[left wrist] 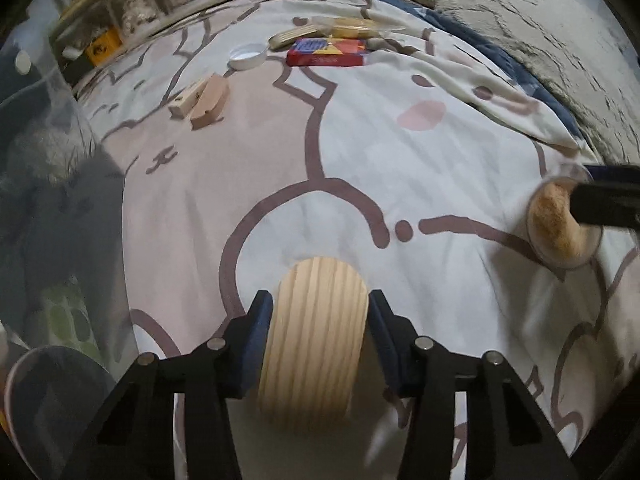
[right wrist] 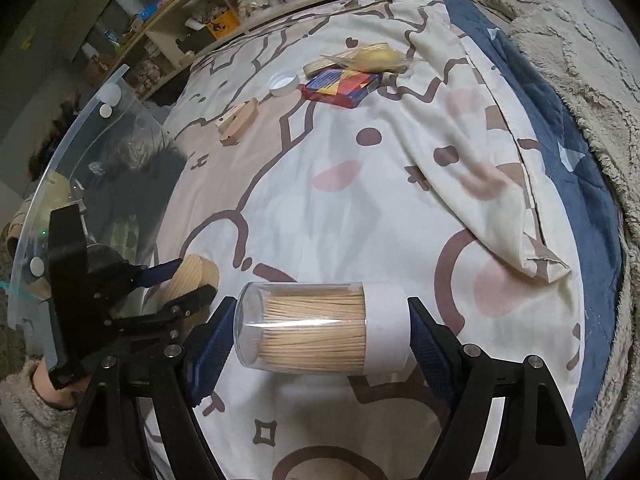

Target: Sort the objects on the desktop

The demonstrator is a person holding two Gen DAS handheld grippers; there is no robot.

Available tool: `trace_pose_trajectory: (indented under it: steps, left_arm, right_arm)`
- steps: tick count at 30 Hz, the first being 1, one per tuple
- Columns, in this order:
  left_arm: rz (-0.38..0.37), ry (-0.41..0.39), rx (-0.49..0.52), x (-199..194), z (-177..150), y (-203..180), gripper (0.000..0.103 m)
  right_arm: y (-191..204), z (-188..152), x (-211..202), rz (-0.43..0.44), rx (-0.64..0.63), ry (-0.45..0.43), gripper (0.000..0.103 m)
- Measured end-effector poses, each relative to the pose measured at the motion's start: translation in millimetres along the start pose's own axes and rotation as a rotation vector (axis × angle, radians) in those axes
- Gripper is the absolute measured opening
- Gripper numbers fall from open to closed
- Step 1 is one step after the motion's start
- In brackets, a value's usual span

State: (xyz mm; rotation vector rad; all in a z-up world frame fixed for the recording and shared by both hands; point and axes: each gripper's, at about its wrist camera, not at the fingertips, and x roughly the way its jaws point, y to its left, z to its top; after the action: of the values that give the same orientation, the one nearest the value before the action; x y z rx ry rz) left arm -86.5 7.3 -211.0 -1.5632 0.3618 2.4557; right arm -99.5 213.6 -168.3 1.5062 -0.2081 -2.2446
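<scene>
A rounded pale wooden block (left wrist: 316, 328) lies on the patterned cloth (left wrist: 400, 152). My left gripper (left wrist: 316, 312) is shut on it, blue pads pressing both its sides. The right wrist view shows that gripper (right wrist: 188, 280) at the left, the block (right wrist: 196, 276) between its fingers. A clear toothpick jar (right wrist: 316, 328) with a white cap lies on its side. My right gripper (right wrist: 320, 316) is shut on it end to end, one pad on the base and one on the cap. In the left wrist view the jar (left wrist: 564, 228) shows at the right edge.
At the far side lie a red box (left wrist: 326, 53), a white lid (left wrist: 248, 55), two wooden pieces (left wrist: 204, 100) and a plastic bag of yellow items (left wrist: 352, 27). A clear glass table edge (right wrist: 80, 128) curves on the left. A blue blanket (right wrist: 540, 92) borders the right.
</scene>
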Motion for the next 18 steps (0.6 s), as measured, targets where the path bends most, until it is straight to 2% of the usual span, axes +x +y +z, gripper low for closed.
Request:
trace_pose_trajectory:
  steps: [4,7,10,12,15,18]
  left_arm:
    - [-0.029,-0.020,0.124,-11.8,-4.7,-19.1,0.048]
    - [-0.045,-0.036,0.263,-23.2,-12.6,-41.6,0.048]
    - [-0.095,-0.043,0.379,-33.5,-23.4,-63.0,0.048]
    - [-0.135,-0.044,0.434,-38.9,-30.8,-75.2,0.049]
    - [-0.134,-0.034,0.460,-41.7,-36.4,-86.1,0.049]
    - [-0.120,0.017,0.418,-41.4,-38.0,-84.8,0.069]
  right_arm:
    - [-4.1,-0.7,0.5,-0.026,0.001,0.010,0.082]
    - [-9.7,-1.6,0.4,-0.037,0.014,0.018,0.082]
    - [-14.0,-1.6,-1.1,-0.038,0.027,0.016,0.082]
    - [-16.0,-1.8,-1.5,-0.039,0.034,0.017,0.082]
    - [-18.7,-3.6,1.4,-0.044,0.037,0.037,0.082]
    - [-20.9,-7.6,9.2,-0.048,0.033,0.061,0.082]
